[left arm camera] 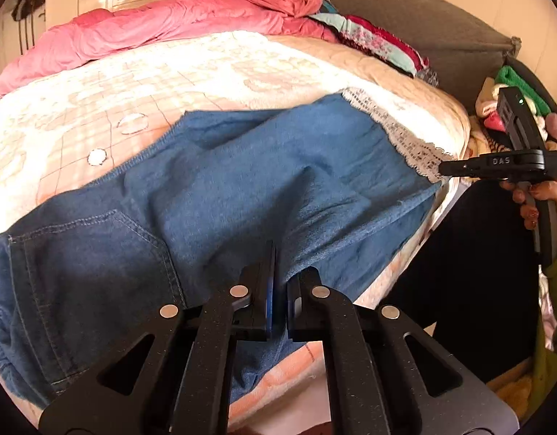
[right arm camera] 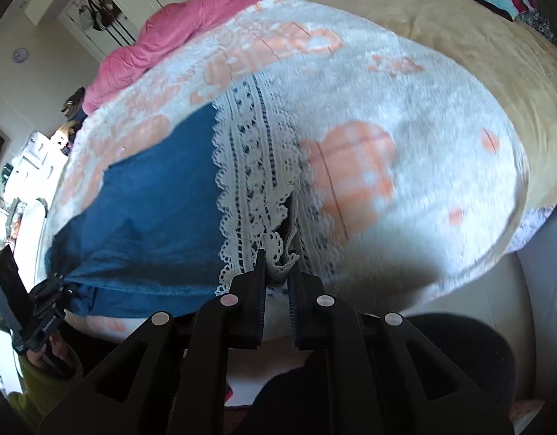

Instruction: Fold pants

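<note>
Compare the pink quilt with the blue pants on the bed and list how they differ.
The pink quilt is bunched in folds along the far edge of the bed; the blue pants lie spread mostly flat near the front edge. The quilt is plain pink with no trim showing; the pants are denim with a white lace hem and a stitched pocket. No tool touches the quilt; the left tool and right tool both grip the pants. Both rest on the bed.

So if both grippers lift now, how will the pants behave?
Probably floppy: the pants lie wrinkled and draped over the bed edge. They will likely sag between the left gripper, pinching denim, and the right gripper, pinching the lace hem. The lace looks thin and open, so it may stretch or snag under a hard pull.
</note>
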The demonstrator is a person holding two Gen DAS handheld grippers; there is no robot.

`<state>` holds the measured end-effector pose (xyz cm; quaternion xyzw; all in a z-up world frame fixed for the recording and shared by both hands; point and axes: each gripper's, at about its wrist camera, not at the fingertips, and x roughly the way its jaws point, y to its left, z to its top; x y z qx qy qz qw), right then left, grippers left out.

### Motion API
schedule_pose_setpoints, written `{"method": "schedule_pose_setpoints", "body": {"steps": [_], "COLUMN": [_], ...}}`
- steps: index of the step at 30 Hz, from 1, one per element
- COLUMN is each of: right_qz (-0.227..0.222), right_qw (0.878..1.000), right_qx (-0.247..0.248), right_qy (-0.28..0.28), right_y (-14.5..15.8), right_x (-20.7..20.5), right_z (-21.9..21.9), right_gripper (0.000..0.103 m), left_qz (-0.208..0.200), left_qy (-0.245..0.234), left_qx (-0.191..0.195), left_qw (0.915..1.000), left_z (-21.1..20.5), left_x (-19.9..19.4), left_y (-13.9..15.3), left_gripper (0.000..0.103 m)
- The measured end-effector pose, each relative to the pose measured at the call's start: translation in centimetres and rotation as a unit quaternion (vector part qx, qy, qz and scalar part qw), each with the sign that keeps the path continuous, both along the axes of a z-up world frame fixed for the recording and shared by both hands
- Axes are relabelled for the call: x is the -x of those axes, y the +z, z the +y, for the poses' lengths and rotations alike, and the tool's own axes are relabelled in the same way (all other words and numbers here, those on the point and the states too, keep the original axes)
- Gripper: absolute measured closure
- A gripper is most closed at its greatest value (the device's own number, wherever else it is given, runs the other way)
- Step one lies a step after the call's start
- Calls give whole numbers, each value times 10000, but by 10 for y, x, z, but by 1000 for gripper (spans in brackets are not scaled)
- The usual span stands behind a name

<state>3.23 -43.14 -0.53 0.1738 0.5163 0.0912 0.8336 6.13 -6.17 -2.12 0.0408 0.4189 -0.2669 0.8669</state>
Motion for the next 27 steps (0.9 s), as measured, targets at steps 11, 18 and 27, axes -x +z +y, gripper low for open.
{"method": "schedule_pose_setpoints", "body": {"steps": [11,18,27], "right_qz": [35,-810,-1154], "right_qw": [9979,9927,9686], "right_qx": [598,779,966], "right_qy": [-257,-428,1977], "right_y": [-3,33,31], "right_x": [2,18,-26], "right_z": [-1,-2,122], "right_gripper": [75,59,40], "left_qz": [102,90,-80], "left_qy": [-213,-343,188], "left_qx": [-391,-473,73], "left_qw": [9990,9983,9998], "left_z": [-11,-15,22], "left_x": [0,4,40], "left_y": [-17,-17,10], "left_gripper": [100,91,65]}}
